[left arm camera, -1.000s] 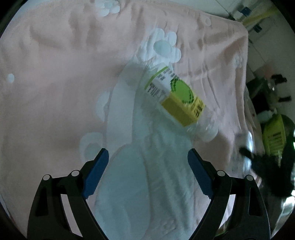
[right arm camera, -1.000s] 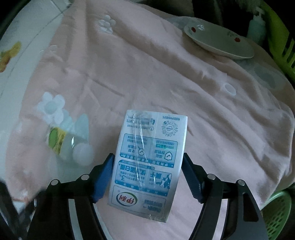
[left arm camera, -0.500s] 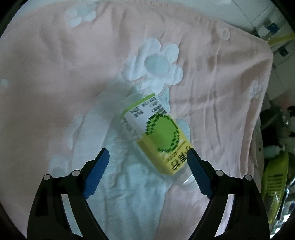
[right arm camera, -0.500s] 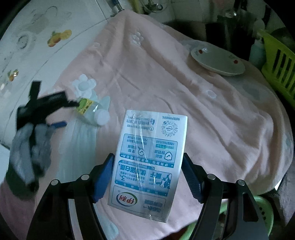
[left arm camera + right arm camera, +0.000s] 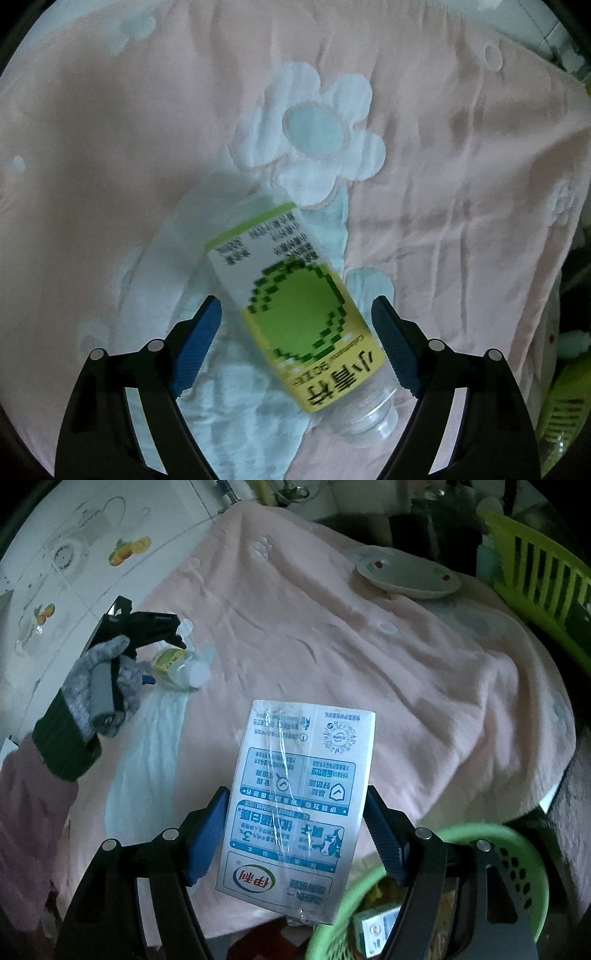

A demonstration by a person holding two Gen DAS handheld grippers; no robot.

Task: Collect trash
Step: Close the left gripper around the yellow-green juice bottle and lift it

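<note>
The left gripper (image 5: 295, 317) is pointed steeply down at a clear plastic bottle (image 5: 299, 314) w/ a yellow-green label, which is lying on its side on the pink blanket (image 5: 110, 129). The bottle is seen between the two blue pads, but a gap is left on both sides, so the jaws are spread and nothing is grasped yet. The bottle is laid diagonally, neck toward the lower right, partly over a pale blue patch of the fabric and just below a white flower (image 5: 314, 133) sewn on the blanket.

In the right wrist view, the right gripper (image 5: 295, 823) is clenched on a white-and-blue milk carton (image 5: 295, 812); both pads are pressed on its sides and the carton is lifted above the blanket, w/ printed text upside down. Just below it, at the bottom right, a green basket (image 5: 517, 853) is seen w/ some packaging already inside. The carton's lower edge is over the basket rim approx., but if it is touching cannot be told.

In the same view the left gripper is held by a gloved hand (image 5: 99, 686) at the left, over the bottle near the tiled wall (image 5: 74, 554). A white plate (image 5: 406, 576) is placed at the far side of the blanket, well apart from the bottle, and a green rack (image 5: 535, 565) is beside it.
</note>
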